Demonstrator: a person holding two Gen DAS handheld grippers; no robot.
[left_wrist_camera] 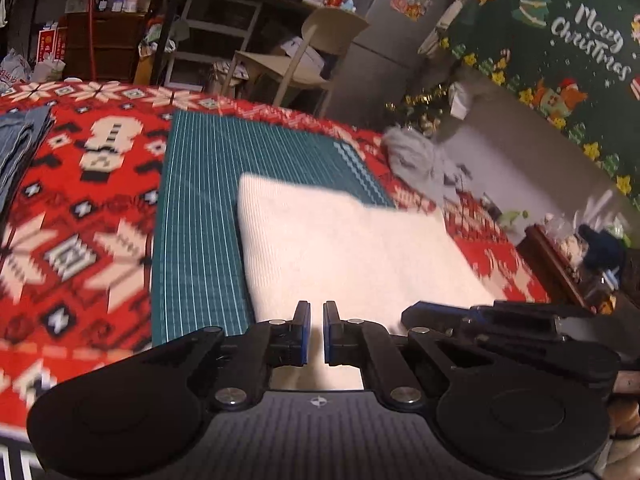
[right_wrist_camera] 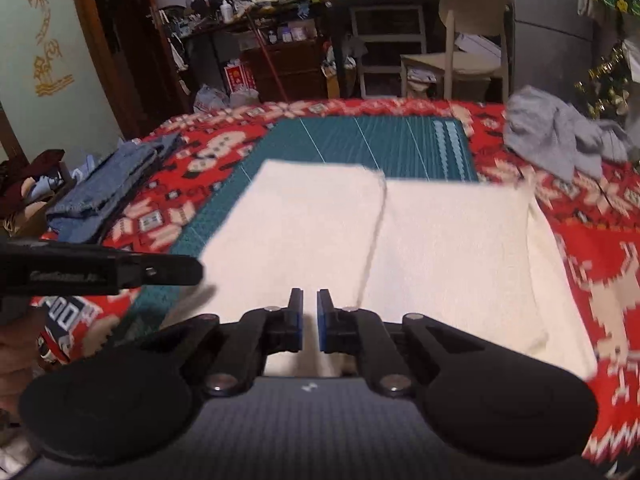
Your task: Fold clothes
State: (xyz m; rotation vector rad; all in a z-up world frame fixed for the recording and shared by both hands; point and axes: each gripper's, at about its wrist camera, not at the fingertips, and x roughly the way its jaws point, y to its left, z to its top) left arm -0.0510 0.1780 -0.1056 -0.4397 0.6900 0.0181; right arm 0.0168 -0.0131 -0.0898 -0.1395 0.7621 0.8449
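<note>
A white ribbed garment (left_wrist_camera: 340, 248) (right_wrist_camera: 440, 248) lies folded on a green cutting mat (left_wrist_camera: 200, 200) (right_wrist_camera: 380, 140). A seam runs down its middle in the right wrist view. Its right side shows two layers. My left gripper (left_wrist_camera: 317, 308) is at the garment's near edge, jaws almost together, with white cloth in the narrow gap. My right gripper (right_wrist_camera: 310, 294) stands the same way at the near edge, further right. Each gripper's black body shows in the other's view: the right gripper's body (left_wrist_camera: 480, 312) and the left gripper's body (right_wrist_camera: 100, 272).
A red Christmas blanket (left_wrist_camera: 80, 200) (right_wrist_camera: 600, 240) covers the table. Folded denim (left_wrist_camera: 20, 140) (right_wrist_camera: 104, 188) is stacked at the left. A crumpled grey garment (left_wrist_camera: 412, 152) (right_wrist_camera: 560, 136) lies at the far right. A beige chair (left_wrist_camera: 304, 56) (right_wrist_camera: 468, 40) and cluttered shelves stand behind.
</note>
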